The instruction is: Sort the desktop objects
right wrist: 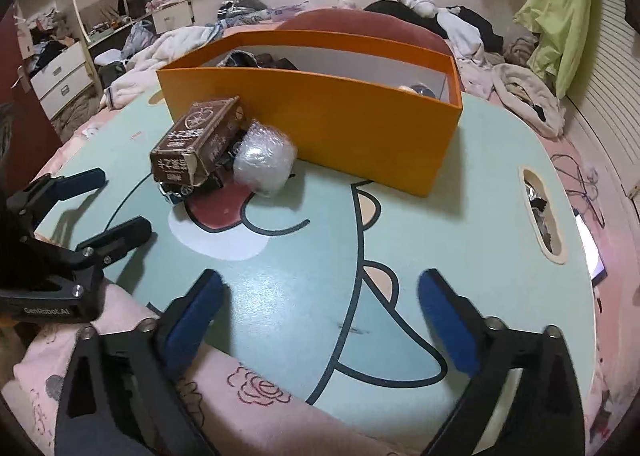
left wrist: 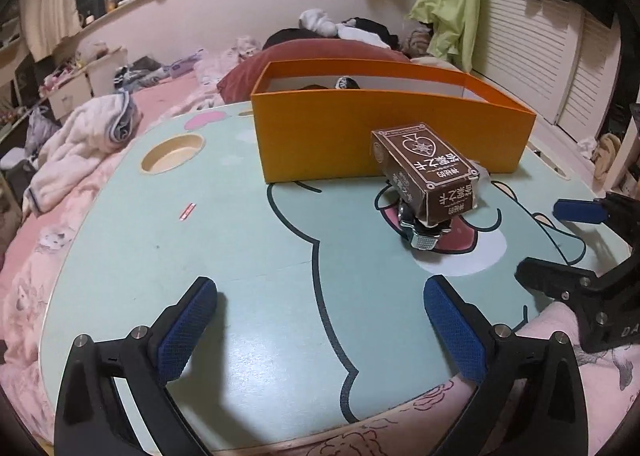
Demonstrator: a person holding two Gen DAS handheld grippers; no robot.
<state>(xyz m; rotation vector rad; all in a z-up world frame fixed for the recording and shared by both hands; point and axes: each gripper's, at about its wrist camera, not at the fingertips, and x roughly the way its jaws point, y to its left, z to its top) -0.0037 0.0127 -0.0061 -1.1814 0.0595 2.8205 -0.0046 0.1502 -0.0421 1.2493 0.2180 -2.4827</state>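
Observation:
A brown card box (left wrist: pixel 426 169) lies tilted on top of a small metal toy (left wrist: pixel 420 234) in front of the orange box (left wrist: pixel 360 135). In the right wrist view the brown box (right wrist: pixel 198 141) rests on the toy (right wrist: pixel 188 185), with a bubble-wrapped ball (right wrist: pixel 262 157) beside it against the orange box (right wrist: pixel 340 115). My left gripper (left wrist: pixel 320 324) is open and empty over the near table edge. My right gripper (right wrist: pixel 320 320) is open and empty too; it also shows in the left wrist view (left wrist: pixel 560 240).
The mint-green cartoon table (left wrist: pixel 200 236) has a round cup hole (left wrist: pixel 172 153) at the left and a slot (right wrist: pixel 542 211) at the right. The orange box holds several dark items (right wrist: pixel 260 59). Bedding and clothes surround the table.

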